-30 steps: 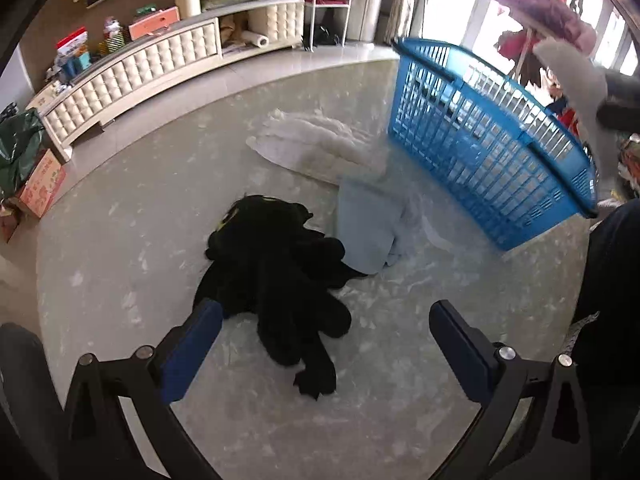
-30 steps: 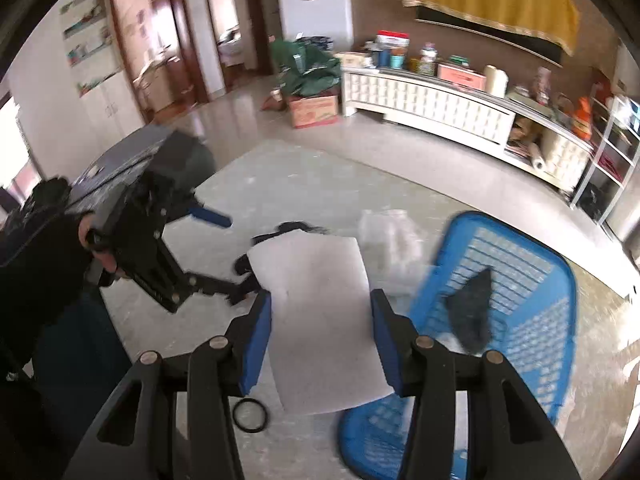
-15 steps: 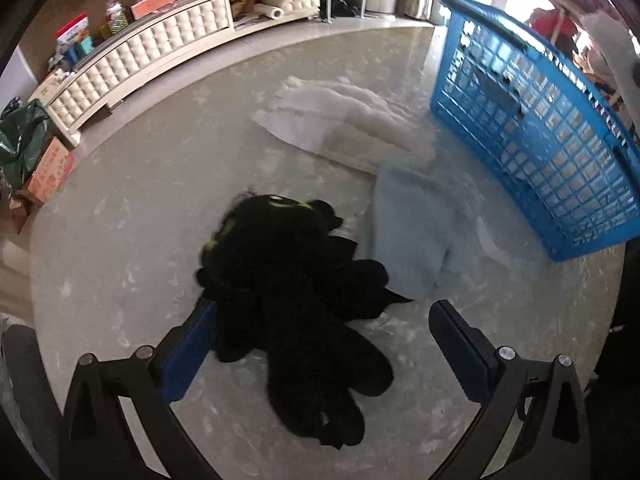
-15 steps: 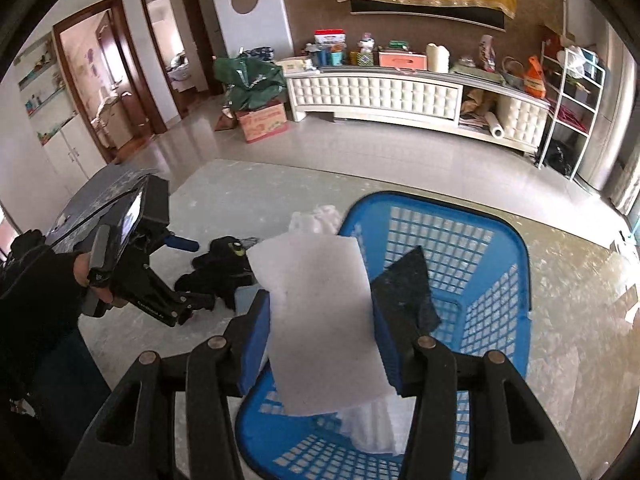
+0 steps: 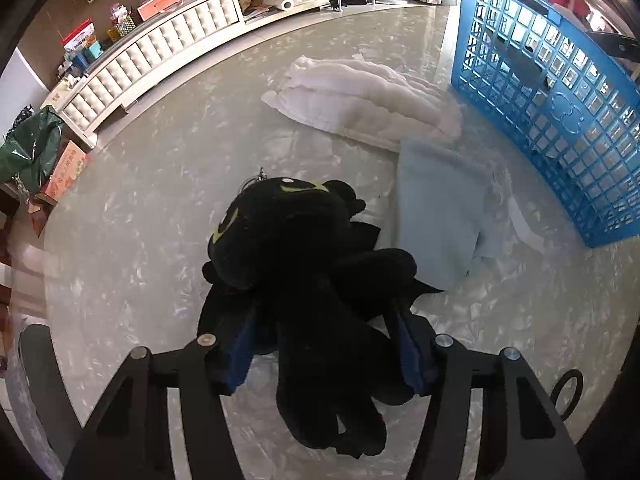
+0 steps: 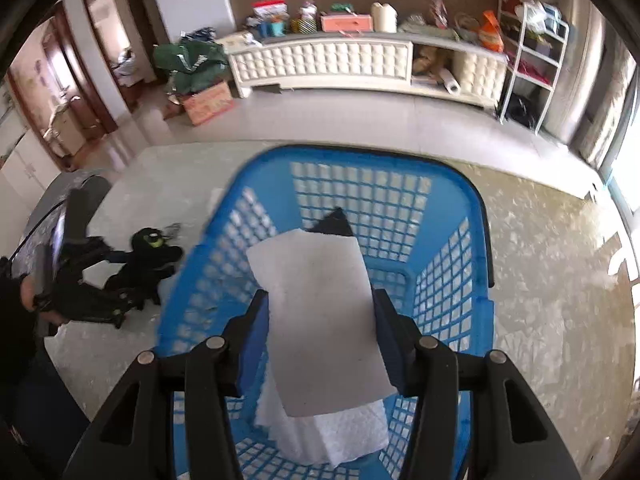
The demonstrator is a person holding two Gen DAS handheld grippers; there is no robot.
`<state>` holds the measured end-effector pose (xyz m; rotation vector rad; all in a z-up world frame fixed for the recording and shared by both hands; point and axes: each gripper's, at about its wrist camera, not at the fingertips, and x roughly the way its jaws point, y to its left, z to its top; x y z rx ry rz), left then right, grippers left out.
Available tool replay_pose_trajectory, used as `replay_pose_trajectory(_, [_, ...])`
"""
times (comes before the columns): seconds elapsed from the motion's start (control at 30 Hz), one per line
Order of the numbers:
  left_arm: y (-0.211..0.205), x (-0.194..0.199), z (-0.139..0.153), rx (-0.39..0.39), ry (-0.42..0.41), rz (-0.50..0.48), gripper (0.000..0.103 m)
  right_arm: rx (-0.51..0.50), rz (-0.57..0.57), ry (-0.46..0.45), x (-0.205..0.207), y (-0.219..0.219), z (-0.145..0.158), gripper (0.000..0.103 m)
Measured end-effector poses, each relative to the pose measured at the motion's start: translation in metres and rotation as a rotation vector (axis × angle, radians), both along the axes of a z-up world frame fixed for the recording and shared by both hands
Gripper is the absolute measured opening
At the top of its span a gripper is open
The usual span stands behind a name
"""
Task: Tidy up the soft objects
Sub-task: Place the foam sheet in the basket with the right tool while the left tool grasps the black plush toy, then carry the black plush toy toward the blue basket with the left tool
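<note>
Closing around the black plush toy (image 5: 304,280) mid-frame, the left gripper (image 5: 324,344) must lift it next; the right gripper (image 6: 320,340), clamped on a white pad (image 6: 320,312), hangs over the blue basket (image 6: 452,280), lower centre, ready to drop it.

White cloth (image 6: 320,312) between right gripper (image 6: 320,340) jaws, above blue basket (image 6: 452,280).

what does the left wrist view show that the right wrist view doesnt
Only the left wrist view shows the light blue folded cloth and the white quilted cloth lying on the floor, and the left gripper closing around the black plush toy.

Only the right wrist view shows the right gripper holding a white cloth over the basket's inside, where a white folded cloth and a dark item lie.

Both show the blue basket, the plush toy and the white cabinet.
</note>
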<state>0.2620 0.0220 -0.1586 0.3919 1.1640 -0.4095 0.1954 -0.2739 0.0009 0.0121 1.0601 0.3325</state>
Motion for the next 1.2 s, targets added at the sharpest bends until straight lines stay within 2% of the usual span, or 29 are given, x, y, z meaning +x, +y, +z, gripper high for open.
replay_pose_trajectory(0.2, [0.006,-0.007,0.003,-0.007,-0.006,-0.001,0.05,-0.031,-0.034,0.023,0.01,-0.001,-0.003,0.051])
replay_pose_trajectory(0.37, [0.012,-0.009,0.006,-0.022,-0.009,0.01,0.049,-0.12,-0.049,0.043,0.018,0.005,-0.014,0.053])
replay_pose_trajectory(0.57, [0.015,-0.012,0.006,-0.026,-0.01,0.017,0.048,-0.115,-0.047,0.045,0.018,0.003,-0.012,0.057])
replay_pose_trajectory(0.63, [0.014,-0.012,0.006,-0.024,-0.008,0.019,0.047,-0.129,-0.046,0.052,0.02,0.003,-0.014,0.063])
replay_pose_trajectory(0.7, [0.015,-0.012,0.007,-0.019,-0.006,0.014,0.047,-0.14,-0.05,0.06,0.023,0.006,-0.016,0.064])
replay_pose_trajectory(0.77, [0.017,-0.013,0.007,-0.026,-0.007,0.023,0.046,-0.143,-0.054,0.061,0.024,0.006,-0.016,0.079])
replay_pose_trajectory(0.87, [0.021,-0.012,0.01,-0.031,-0.007,0.043,0.044,-0.127,-0.051,0.049,0.024,0.004,-0.014,0.094])
replay_pose_trajectory(1.03, [0.027,-0.019,0.023,-0.024,-0.026,0.063,0.038,-0.113,-0.043,0.03,0.019,0.003,-0.009,0.1])
replay_pose_trajectory(1.2, [0.036,-0.033,0.049,-0.066,-0.059,0.1,0.034,-0.083,-0.039,0.001,0.008,-0.003,0.002,0.103])
